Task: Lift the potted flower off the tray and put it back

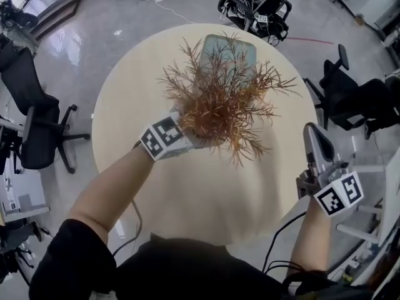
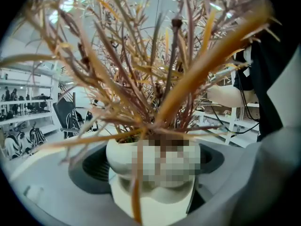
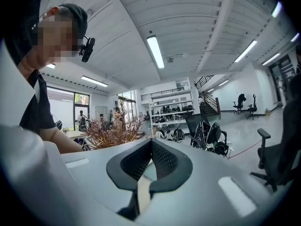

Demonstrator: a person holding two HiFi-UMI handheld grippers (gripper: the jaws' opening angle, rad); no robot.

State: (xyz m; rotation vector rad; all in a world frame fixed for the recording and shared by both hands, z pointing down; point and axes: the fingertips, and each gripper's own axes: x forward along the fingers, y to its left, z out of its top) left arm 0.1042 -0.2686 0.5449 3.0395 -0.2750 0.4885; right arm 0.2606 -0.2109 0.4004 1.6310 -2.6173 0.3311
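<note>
Over the round table, left gripper grips the potted flower by its white pot, near the tray. Right gripper pinched closed, empty. Risk: top-heavy plant tilts, pot slips or misses tray.

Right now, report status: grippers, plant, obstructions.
Left gripper shut on white pot of the rust-orange potted flower. Pot off the pale blue tray, over round beige table. Right gripper shut, empty, beside table edge. Nothing seen in the way.
</note>
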